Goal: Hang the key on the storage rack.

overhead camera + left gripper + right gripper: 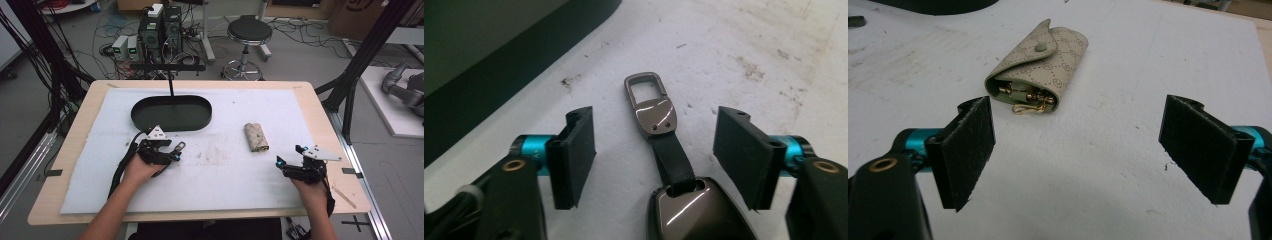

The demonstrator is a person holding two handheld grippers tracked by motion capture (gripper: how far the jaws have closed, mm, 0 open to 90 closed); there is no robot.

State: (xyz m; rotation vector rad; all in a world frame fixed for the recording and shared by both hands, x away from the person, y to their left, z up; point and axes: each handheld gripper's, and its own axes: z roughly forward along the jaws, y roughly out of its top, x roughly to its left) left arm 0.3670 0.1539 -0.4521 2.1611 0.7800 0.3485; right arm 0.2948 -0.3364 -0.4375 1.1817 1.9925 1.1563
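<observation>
The dark metal key fob with its black leather strap and clasp (663, 150) lay on the white foam mat (225, 185), lengthwise between the left gripper (655, 155)'s released jaws, neither pad touching it.

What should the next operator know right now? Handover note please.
Left tongs: jaws apart, straddling the key fob with its strap and metal clasp; pads not touching it.
Right tongs: open, holding nothing, aimed at the beige key pouch lying ahead on the white mat.
Black oval tray sits at the far side of the mat, with no items visible inside.
Done: nothing gripped yet.
Left: probably close on the fob, then handle the pouch.
</observation>
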